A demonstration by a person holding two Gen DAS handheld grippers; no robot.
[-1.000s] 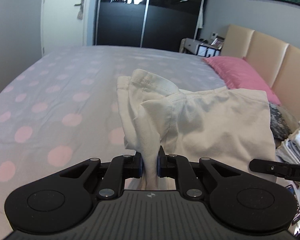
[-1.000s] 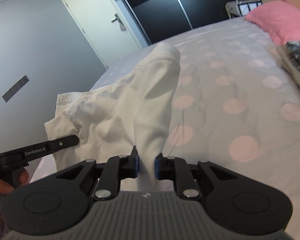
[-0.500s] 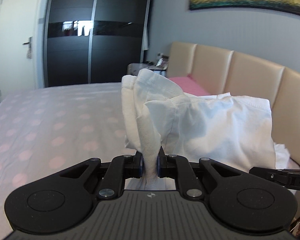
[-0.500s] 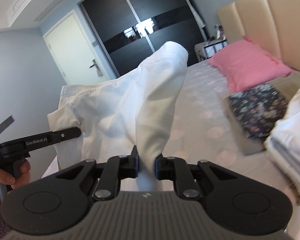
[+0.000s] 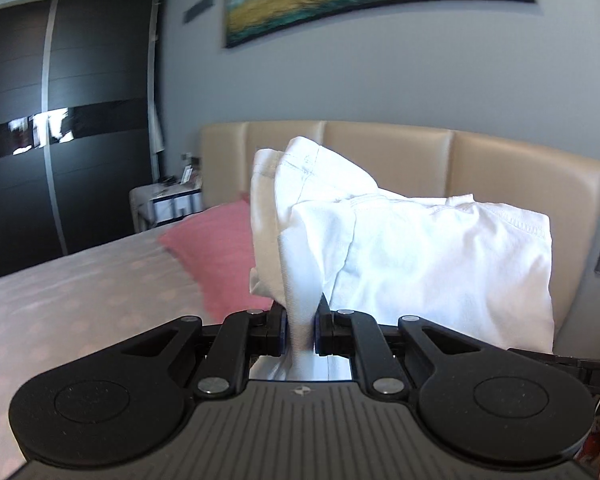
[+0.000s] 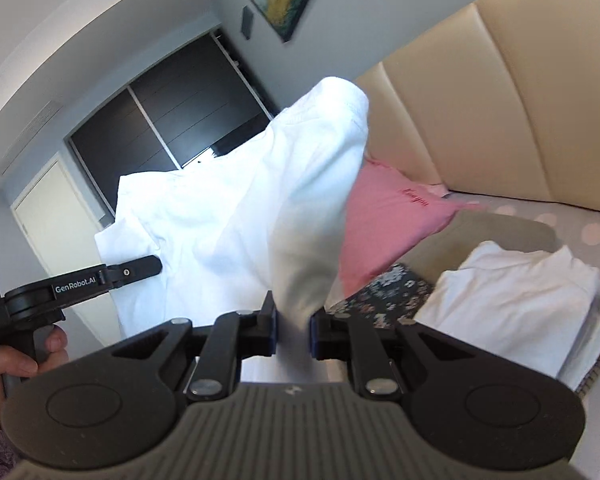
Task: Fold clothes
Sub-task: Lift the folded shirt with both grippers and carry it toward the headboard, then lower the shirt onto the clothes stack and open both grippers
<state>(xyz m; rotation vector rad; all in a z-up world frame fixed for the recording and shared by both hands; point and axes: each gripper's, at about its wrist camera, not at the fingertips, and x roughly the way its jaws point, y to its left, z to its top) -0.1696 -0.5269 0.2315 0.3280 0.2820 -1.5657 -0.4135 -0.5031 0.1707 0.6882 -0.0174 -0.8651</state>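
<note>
While I hold it up over the bed [image 5: 80,300], the white garment [image 5: 420,248] hangs between my two grippers.

The headboard [image 5: 520,176] lies at twelve o'clock, the pink pillow [image 6: 388,220] at two, folded whites [image 6: 520,296] at three. My left hand-held gripper [image 5: 301,330] and right hand-held gripper [image 6: 293,330] each pinch a bunched fold.

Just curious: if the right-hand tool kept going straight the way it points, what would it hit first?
The right tool already grips the white garment. Beyond that cloth, likely the pink pillow, though depth is hard to judge.
</note>
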